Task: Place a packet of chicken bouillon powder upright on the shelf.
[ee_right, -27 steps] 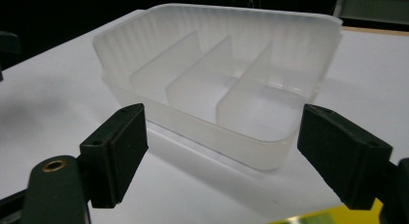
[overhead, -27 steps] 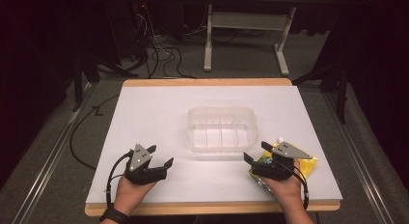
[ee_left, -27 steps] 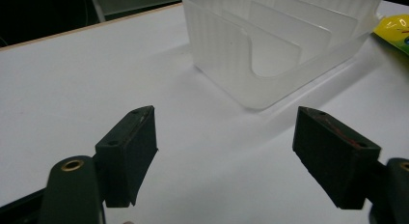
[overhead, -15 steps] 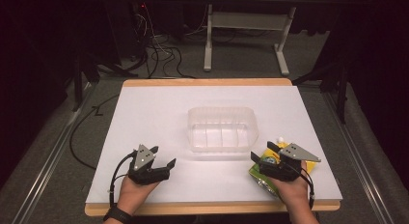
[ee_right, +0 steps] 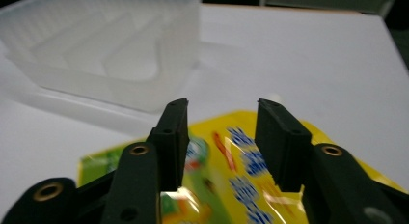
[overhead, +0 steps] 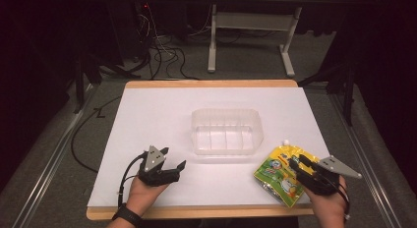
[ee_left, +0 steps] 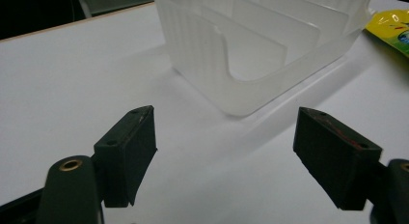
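Your left gripper [overhead: 173,163] sits at the lower left of the high view, low over the white bench [overhead: 162,115], its jaws spread wide with nothing between them. In the left gripper view that same gripper [ee_left: 226,156] points at the near corner of the clear tub [ee_left: 270,45], which fills the top of the frame; bare bench lies between the jaws. A bit of the yellow pouch [ee_left: 393,28] peeks in at the upper right edge.

The tub [overhead: 227,131] stands in the middle of the high view, with ribbed dividers inside it. The pouch [overhead: 278,171] lies flat on the bench at the lower right, just beside the tub's right front corner, its white cap [overhead: 283,142] toward the tub.

Your right gripper [overhead: 297,165] is over the pouch's right side. In the right gripper view the gripper [ee_right: 222,137] hangs above the pouch [ee_right: 231,171], jaws partly apart and not clamped on it, with the tub [ee_right: 111,50] at the upper left.
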Demonstrator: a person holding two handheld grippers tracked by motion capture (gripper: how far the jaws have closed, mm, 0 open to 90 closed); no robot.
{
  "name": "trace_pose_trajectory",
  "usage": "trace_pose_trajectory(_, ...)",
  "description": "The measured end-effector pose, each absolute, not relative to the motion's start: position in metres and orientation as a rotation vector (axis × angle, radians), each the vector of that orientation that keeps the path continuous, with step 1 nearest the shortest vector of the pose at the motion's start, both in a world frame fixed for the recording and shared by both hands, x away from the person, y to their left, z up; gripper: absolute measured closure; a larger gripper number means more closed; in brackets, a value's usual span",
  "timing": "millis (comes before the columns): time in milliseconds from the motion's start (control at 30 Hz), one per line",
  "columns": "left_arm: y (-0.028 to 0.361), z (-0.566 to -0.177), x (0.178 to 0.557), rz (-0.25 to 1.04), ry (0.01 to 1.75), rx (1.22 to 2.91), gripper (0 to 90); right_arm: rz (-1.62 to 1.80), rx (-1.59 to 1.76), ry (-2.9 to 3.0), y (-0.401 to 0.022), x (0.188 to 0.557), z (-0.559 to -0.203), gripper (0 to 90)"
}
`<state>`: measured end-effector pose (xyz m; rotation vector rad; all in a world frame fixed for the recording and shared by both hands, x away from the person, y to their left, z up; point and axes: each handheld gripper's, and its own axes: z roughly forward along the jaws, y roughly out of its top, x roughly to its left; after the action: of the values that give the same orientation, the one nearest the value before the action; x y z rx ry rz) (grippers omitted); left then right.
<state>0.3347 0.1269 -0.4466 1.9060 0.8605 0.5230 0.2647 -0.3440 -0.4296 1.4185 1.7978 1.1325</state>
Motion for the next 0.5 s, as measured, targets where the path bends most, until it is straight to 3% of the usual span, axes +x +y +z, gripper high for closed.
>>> trace_pose_trajectory(33,0.124,-0.447,0.336,0.515,0.858,1.901,23.7,1.120,1.446,1.796,-0.352,0.259,-0.432,66.7)
trace_pose_trajectory(100,0.120,-0.446,0.337,0.511,0.853,1.899,23.7,1.108,1.475,1.796,-0.359,0.254,-0.434,69.7)
trace_pose_trajectory(133,0.115,-0.446,0.338,0.508,0.842,1.900,23.7,1.059,1.528,1.794,-0.372,0.243,-0.441,81.5)
trace_pose_trajectory(167,0.115,-0.446,0.338,0.508,0.842,1.900,23.7,1.059,1.528,1.794,-0.372,0.243,-0.441,81.5)
trace_pose_trajectory(200,0.112,-0.446,0.339,0.506,0.835,1.902,23.7,1.036,1.583,1.797,-0.380,0.235,-0.446,90.0)
trace_pose_trajectory(500,0.092,-0.444,0.344,0.505,0.775,1.908,24.0,0.974,1.707,1.954,-0.379,0.214,-0.467,90.0)
